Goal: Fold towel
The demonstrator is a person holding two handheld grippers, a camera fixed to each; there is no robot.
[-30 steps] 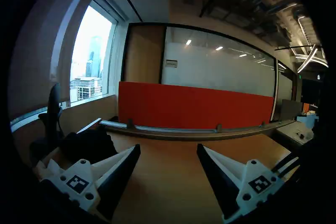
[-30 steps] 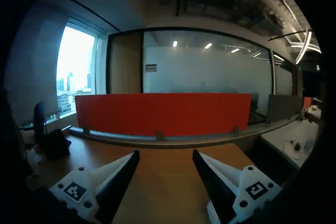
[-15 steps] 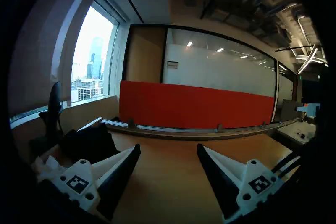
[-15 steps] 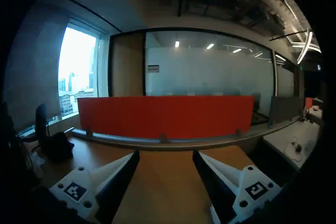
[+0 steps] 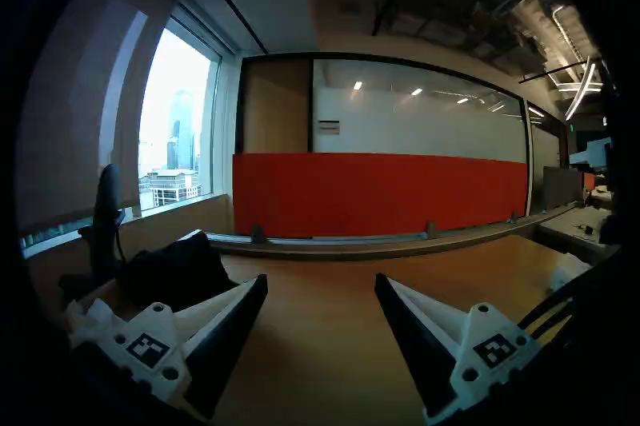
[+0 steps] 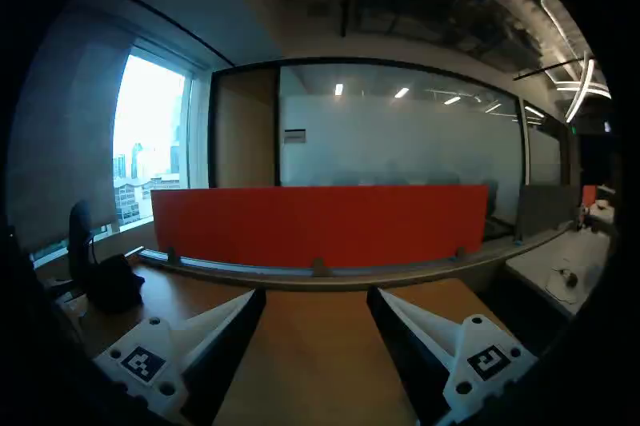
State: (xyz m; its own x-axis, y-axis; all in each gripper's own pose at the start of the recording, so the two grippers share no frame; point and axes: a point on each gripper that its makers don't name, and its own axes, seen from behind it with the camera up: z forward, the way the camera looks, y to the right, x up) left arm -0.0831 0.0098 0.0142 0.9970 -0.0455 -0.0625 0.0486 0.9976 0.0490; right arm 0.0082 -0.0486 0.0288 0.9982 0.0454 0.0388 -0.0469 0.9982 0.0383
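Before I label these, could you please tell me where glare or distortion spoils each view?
Left gripper view: the window is blown out white and the edges are dim. Right gripper view: similar window glare, and the glass wall arches at its top from the fisheye.

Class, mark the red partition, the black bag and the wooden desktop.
red partition (image 5: 376, 194), left gripper view, middle of its face.
black bag (image 5: 172, 272), left gripper view, middle of its bulk.
wooden desktop (image 6: 320, 346), right gripper view, bare middle patch.

The left gripper (image 5: 320, 282) has white wedge jaws, black inside. Square black-and-white markers (image 5: 148, 350) sit at 5 and 7 o'clock. The right gripper (image 6: 316, 294) looks alike.
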